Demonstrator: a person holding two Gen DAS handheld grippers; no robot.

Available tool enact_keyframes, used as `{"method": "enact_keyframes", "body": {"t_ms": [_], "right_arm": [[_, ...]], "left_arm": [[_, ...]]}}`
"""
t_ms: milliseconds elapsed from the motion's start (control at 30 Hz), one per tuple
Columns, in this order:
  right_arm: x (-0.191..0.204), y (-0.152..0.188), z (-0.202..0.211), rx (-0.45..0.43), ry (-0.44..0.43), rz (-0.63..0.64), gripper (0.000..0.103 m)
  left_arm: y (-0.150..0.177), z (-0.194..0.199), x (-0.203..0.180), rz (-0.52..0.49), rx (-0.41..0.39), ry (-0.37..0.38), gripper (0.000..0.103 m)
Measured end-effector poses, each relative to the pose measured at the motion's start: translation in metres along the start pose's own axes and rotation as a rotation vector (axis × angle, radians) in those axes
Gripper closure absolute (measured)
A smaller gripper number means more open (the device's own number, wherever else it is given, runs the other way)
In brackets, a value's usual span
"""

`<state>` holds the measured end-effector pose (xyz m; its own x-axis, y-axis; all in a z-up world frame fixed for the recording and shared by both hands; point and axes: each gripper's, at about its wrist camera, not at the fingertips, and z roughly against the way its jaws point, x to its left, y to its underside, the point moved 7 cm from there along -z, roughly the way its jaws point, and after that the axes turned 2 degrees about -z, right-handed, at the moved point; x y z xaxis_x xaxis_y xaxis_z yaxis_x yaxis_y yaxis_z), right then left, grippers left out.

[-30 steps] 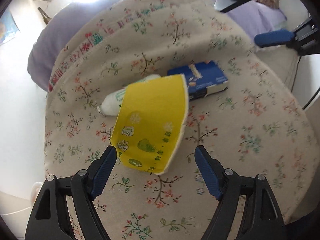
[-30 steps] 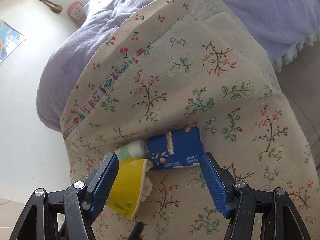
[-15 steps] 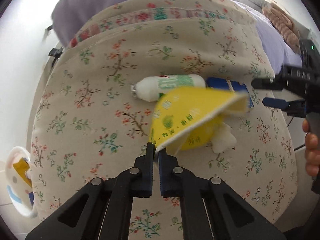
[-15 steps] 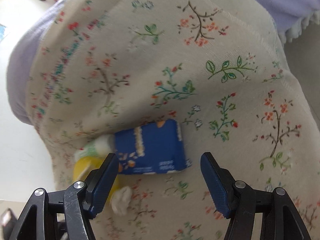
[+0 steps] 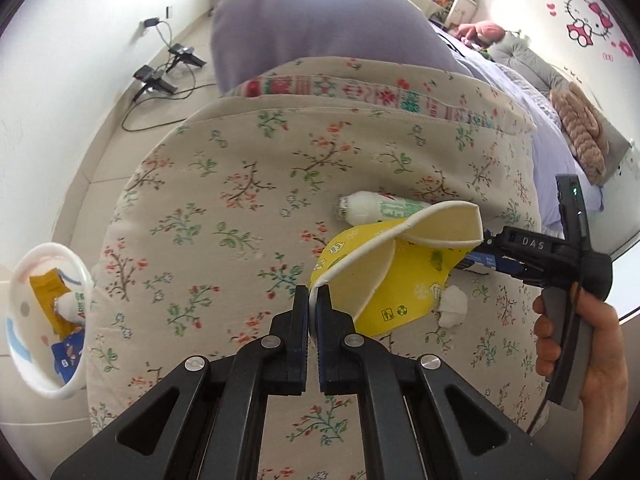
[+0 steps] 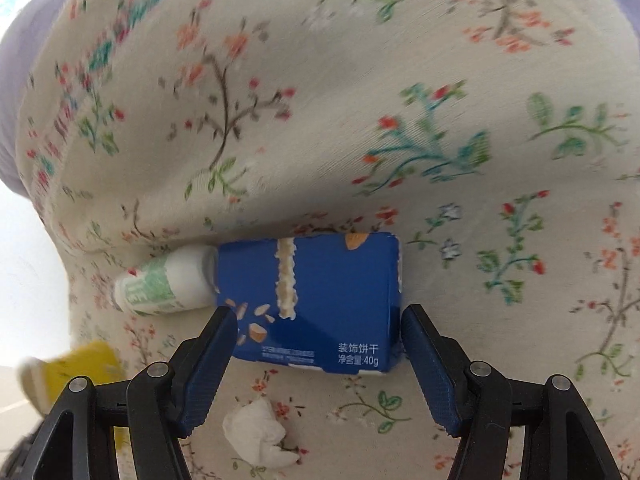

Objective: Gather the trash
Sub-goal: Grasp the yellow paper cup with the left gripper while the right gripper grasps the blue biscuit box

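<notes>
Your left gripper [image 5: 313, 300] is pinched tight on the rim of the yellow cup [image 5: 384, 276], a flattened paper cup that stands up off the floral cloth [image 5: 224, 208] with its mouth folded over. The blue box [image 6: 316, 300] lies flat on the same cloth just past the cup. Your right gripper [image 6: 316, 334] straddles it, fingers spread wide, one on each short side. From the right wrist view the fingers look right at the box edges, but you cannot tell whether they touch.

A white bottle [image 6: 164, 284] lies on its side against the box's left end, its base touching or nearly touching the cardboard, close beside your right gripper's left finger. In the left wrist view the same bottle [image 5: 376, 210] shows just behind the cup. A crumpled tissue [image 6: 256, 436] sits on the cloth just on the near side of the box, between the right gripper's fingers; from the left it shows as a white wad [image 5: 454, 306] tucked against the cup's right edge.

Far left of the cup, off the cloth's edge, a white bin [image 5: 24, 320] already holds yellow, white and blue scraps. Beyond the cloth is a lilac blanket [image 5: 320, 36].
</notes>
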<state>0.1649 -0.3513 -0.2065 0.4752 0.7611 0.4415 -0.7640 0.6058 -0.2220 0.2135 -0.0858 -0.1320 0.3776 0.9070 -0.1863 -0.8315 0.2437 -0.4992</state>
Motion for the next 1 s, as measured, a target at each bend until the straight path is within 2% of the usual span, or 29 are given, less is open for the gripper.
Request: {"method": "enact_keyframes", "body": {"t_ms": [167, 200, 233, 300, 333, 367, 533, 600, 633, 700, 733, 833, 1000], "right_arm": [[0.013, -0.001, -0.009, -0.015, 0.085, 0.06, 0.03], [0.015, -0.001, -0.01, -0.024, 0.097, 0.072, 0.034], [0.018, 0.001, -0.01, -0.03, 0.102, 0.083, 0.039], [0.018, 0.003, -0.01, -0.026, 0.054, 0.058, 0.075], [0.02, 0.003, -0.006, -0.023, 0.029, 0.047, 0.09], [0.022, 0.003, -0.002, -0.028, 0.026, 0.053, 0.101], [0.047, 0.012, 0.01, -0.033, 0.014, 0.14, 0.101], [0.059, 0.014, 0.011, -0.047, 0.01, 0.2, 0.098], [0.063, 0.017, 0.01, -0.047, 0.032, 0.247, 0.091], [0.068, 0.025, 0.003, -0.036, 0.142, 0.382, 0.032], [0.069, 0.029, 0.0, -0.048, 0.195, 0.447, 0.024], [0.078, 0.045, -0.015, -0.057, 0.301, 0.653, 0.023], [0.088, 0.058, -0.045, -0.048, 0.408, 0.827, 0.024]], "left_arm": [[-0.001, 0.006, 0.024, 0.051, -0.009, -0.009, 0.1], [-0.001, 0.005, 0.027, 0.06, -0.004, -0.004, 0.1], [0.001, 0.004, 0.029, 0.068, 0.0, 0.0, 0.1], [0.002, 0.006, 0.032, 0.072, 0.001, 0.001, 0.1], [0.002, 0.007, 0.034, 0.072, 0.0, 0.004, 0.1], [0.001, 0.009, 0.036, 0.076, -0.005, 0.009, 0.1], [-0.002, 0.02, 0.046, 0.116, -0.029, 0.032, 0.1], [-0.001, 0.022, 0.051, 0.133, -0.028, 0.035, 0.1], [-0.001, 0.022, 0.053, 0.139, -0.024, 0.035, 0.1], [0.001, 0.022, 0.057, 0.15, -0.015, 0.034, 0.1], [0.001, 0.023, 0.058, 0.155, -0.012, 0.04, 0.1], [0.001, 0.026, 0.06, 0.164, -0.019, 0.053, 0.1], [0.003, 0.028, 0.064, 0.171, -0.014, 0.053, 0.1]]}}
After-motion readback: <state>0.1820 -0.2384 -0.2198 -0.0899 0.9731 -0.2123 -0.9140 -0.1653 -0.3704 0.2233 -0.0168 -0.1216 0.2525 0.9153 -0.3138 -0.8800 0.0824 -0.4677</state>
